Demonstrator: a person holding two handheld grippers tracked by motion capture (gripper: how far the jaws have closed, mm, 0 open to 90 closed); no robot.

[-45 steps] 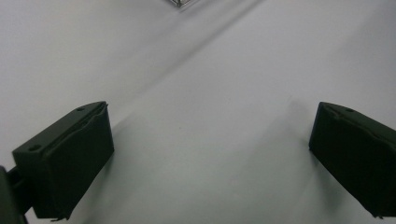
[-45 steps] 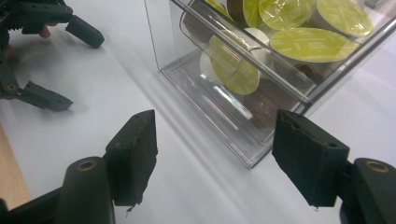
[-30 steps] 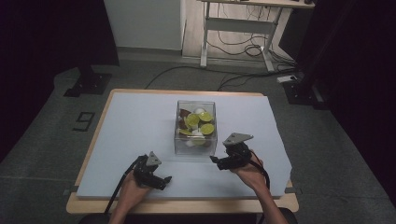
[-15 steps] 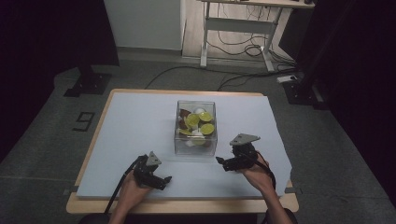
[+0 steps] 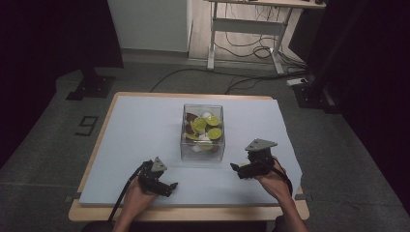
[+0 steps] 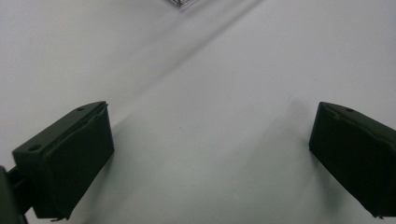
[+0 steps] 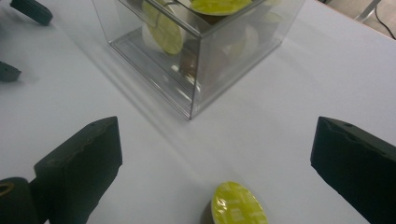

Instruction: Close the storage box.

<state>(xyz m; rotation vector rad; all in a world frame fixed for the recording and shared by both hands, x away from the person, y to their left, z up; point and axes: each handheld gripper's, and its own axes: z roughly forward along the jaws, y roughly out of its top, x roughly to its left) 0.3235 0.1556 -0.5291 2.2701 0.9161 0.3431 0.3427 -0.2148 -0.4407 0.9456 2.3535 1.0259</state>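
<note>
A clear plastic box (image 5: pixel 202 151) stands mid-table and holds several pods with lime-green foil lids (image 5: pixel 214 133), plus white and brown ones. Right of the box's near corner, my right gripper (image 5: pixel 236 170) rests low over the table. Its jaws have just been opening and stand wide apart in the right gripper view. One green-lidded pod (image 7: pixel 238 206) lies loose on the table between them, untouched. My left gripper (image 5: pixel 171 186) sits near the front edge, open with nothing but bare table between its jaws (image 6: pixel 210 154). The box's near corner (image 7: pixel 194 70) rises just ahead of the right jaws.
The pale table cover (image 5: pixel 145 125) ends at a wooden rim (image 5: pixel 193 212) along the front. The left gripper's black jaw tips (image 7: pixel 29 11) show far left in the right gripper view. A desk frame and cables (image 5: pixel 241 48) stand on the floor beyond the table.
My right hand and gripper have drifted a little to the right, away from the box's near side. The left hand has stayed where it was.
</note>
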